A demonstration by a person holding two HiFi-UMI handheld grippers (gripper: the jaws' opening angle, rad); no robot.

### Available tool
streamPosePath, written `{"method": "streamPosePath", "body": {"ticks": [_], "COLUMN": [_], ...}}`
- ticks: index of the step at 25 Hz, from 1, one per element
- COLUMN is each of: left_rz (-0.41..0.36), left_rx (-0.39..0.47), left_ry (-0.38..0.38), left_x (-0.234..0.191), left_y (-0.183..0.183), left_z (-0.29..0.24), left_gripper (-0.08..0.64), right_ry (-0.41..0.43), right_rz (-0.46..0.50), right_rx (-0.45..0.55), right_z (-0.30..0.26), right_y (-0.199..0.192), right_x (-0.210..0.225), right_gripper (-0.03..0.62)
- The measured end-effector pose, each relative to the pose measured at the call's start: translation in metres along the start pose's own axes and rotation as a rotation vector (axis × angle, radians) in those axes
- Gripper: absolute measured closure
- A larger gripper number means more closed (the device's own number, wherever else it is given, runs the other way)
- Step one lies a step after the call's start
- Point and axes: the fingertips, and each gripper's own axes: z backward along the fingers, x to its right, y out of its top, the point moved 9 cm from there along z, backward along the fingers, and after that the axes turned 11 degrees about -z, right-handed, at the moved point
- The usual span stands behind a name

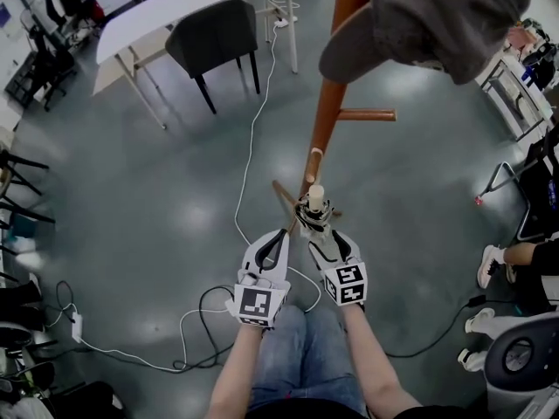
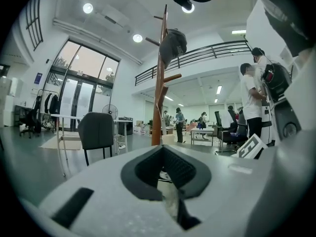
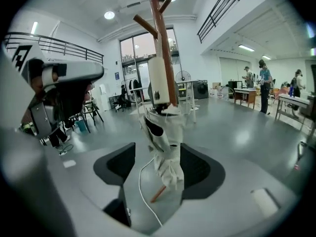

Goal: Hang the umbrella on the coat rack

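The wooden coat rack (image 1: 327, 112) stands just ahead of me, with a grey cap (image 1: 419, 16) on an upper peg and a bare peg (image 1: 367, 114) lower down. My right gripper (image 1: 316, 228) is shut on the lower part of a folded pale umbrella (image 1: 314, 209). The umbrella is upright, close to the pole, with its cream handle (image 3: 159, 80) on top. In the right gripper view the umbrella's cloth (image 3: 165, 142) sits between the jaws, against the right pad. My left gripper (image 1: 279, 234) is shut on nothing, just left of the umbrella.
A white table (image 1: 175, 11) and a dark chair (image 1: 214, 37) stand behind the rack to the left. A white cable (image 1: 249, 147) runs across the floor. A seated person's legs (image 1: 515, 256) are at the right, and black chairs (image 1: 22, 190) line the left edge.
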Motion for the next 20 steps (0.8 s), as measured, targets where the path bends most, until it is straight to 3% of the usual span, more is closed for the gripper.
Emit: {"method": "streamPosePath", "body": {"ticks": [5,16,20], "left_rz": [-0.003,-0.011,-0.022], "left_rx": [-0.014,0.018,0.051], "left_ry": [0.012,0.041,0.052], "left_x": [-0.003,-0.018,-0.024], "left_y": [0.034,0.151,0.201], "left_z": [0.008,0.029,0.032], "left_gripper": [0.552,0.552,0.552], "right_ry": [-0.016,-0.031,-0.045], "right_rz": [-0.015,0.021,0.032], "right_rx": [0.074,0.257,0.332], "right_z": [0.037,0.128,0.163], "right_y": [0.040,0.172,0.221], "right_x": [-0.009,-0.049,-0.065], "right_gripper": [0.335,0.436,0.513]}}
